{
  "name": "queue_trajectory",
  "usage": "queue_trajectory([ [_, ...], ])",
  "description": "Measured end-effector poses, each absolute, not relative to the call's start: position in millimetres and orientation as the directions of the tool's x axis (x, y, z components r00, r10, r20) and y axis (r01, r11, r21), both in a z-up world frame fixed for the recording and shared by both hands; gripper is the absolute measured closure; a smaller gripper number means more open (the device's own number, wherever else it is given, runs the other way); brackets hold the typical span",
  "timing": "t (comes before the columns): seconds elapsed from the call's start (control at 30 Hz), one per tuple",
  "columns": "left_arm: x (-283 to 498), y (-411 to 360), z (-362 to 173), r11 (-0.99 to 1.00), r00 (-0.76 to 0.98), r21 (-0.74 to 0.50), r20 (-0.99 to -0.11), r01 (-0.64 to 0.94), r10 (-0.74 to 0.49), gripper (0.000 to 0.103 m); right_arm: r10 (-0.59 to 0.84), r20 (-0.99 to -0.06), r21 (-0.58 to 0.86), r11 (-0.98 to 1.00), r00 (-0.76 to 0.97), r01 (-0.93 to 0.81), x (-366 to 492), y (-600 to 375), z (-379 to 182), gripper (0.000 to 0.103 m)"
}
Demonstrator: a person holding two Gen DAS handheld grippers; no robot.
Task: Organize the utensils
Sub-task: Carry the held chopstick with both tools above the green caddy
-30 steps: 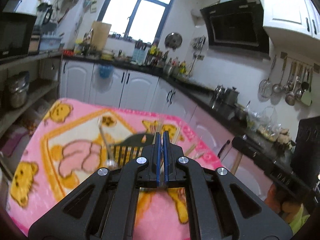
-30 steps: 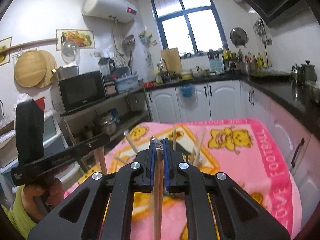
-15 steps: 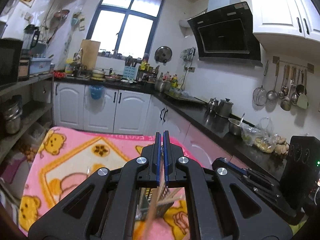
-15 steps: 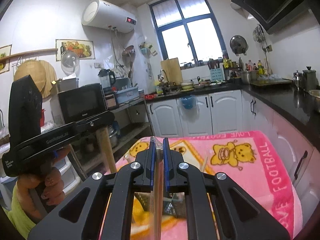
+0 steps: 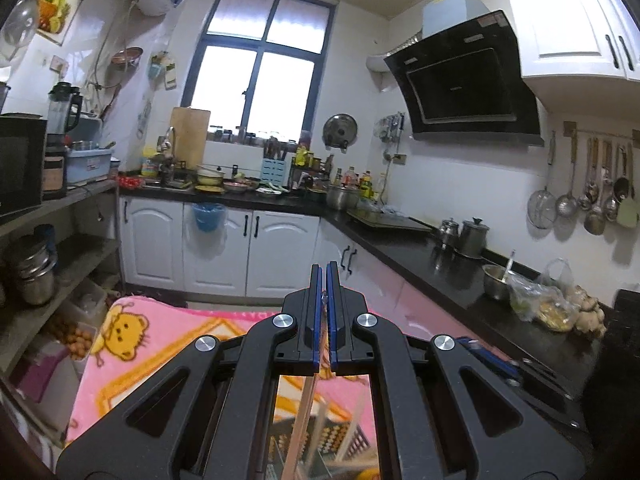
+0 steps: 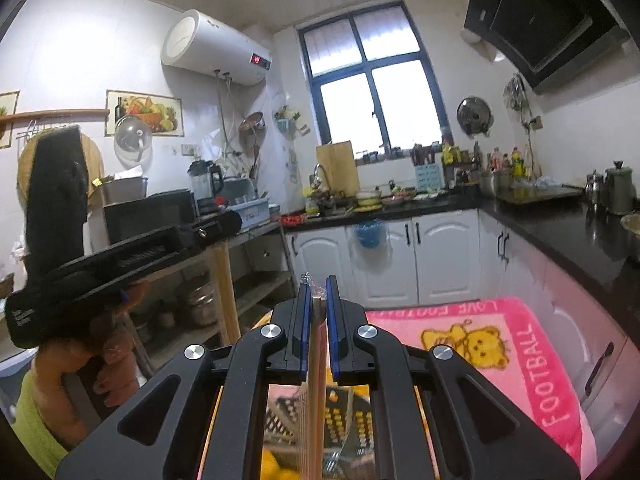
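Chopsticks (image 6: 316,380) lengthwise along right gripper (image 6: 319,284)

Pink blanket (image 6: 520,344) with yellow bears and white lettering; black gripper (image 6: 319,280) with blue pads (image 6: 305,320)

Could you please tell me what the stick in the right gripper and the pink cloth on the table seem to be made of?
The stick: probably bamboo or wood, pale tan, matte, with lengthwise grain. The pink cloth: apparently plush fleece, with a fuzzy nap and printed bears.
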State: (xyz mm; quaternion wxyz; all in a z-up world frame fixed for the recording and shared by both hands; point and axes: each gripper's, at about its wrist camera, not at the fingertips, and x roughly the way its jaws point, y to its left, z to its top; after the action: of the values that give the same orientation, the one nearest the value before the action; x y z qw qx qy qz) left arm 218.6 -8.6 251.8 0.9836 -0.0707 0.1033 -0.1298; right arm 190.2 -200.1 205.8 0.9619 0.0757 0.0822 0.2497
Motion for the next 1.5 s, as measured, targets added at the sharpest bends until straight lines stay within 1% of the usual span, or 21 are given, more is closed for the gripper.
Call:
queue_trajectory([
  [0.2, 246.1, -0.3, 254.1, 0.96, 0.952, -0.191, -0.19, 0.203, -0.239, 0.102, 0.48, -0.076, 0.171, 0.87, 0.874, -0.463, 200.5, -195.6, 217.7, 0.095],
  [0.4, 259.7, 7.9, 241.3, 0.96, 0.954, -0.211, -0.199, 0.183, -0.225, 0.102, 0.471, -0.037, 0.155, 0.874, 0.881, -0.461, 212.9, -185.2, 219.9, 0.095],
  [0.63, 273.1, 17.5, 214.3, 0.957, 0.941, -0.234, -0.248, 0.171, -0.229, 0.102, 0.462, -0.034, 0.134, 0.881, 0.886, -0.454, 225.5, -174.7, 211.4, 0.095],
  [0.8, 277.4, 23.1, 192.6, 0.957, 0.931, -0.238, -0.281, 0.167, -0.232, 0.102, 0.44, -0.069, 0.113, 0.895, 0.895, -0.431, 241.3, -161.2, 188.4, 0.095],
  [0.93, 276.9, 24.9, 175.6, 0.962, 0.925, -0.225, -0.31, 0.156, -0.222, 0.102, 0.419, -0.117, 0.108, 0.907, 0.9, -0.408, 254.1, -150.0, 168.5, 0.095],
  [1.13, 272.1, 27.9, 155.2, 0.966, 0.915, -0.211, -0.339, 0.152, -0.218, 0.102, 0.404, -0.167, 0.098, 0.915, 0.9, -0.392, 258.5, -143.8, 143.3, 0.095],
  [1.3, 266.1, 27.7, 141.0, 0.968, 0.907, -0.203, -0.36, 0.15, -0.216, 0.102, 0.386, -0.228, 0.094, 0.922, 0.894, -0.375, 258.2, -142.3, 127.1, 0.095],
  [1.4, 261.5, 28.2, 135.6, 0.968, 0.903, -0.201, -0.37, 0.15, -0.217, 0.102, 0.379, -0.256, 0.101, 0.926, 0.889, -0.365, 257.6, -145.1, 120.4, 0.092],
  [1.5, 254.7, 28.3, 130.9, 0.966, 0.897, -0.208, -0.381, 0.153, -0.224, 0.102, 0.385, -0.289, 0.129, 0.923, 0.876, -0.363, 256.9, -151.9, 113.7, 0.084],
])
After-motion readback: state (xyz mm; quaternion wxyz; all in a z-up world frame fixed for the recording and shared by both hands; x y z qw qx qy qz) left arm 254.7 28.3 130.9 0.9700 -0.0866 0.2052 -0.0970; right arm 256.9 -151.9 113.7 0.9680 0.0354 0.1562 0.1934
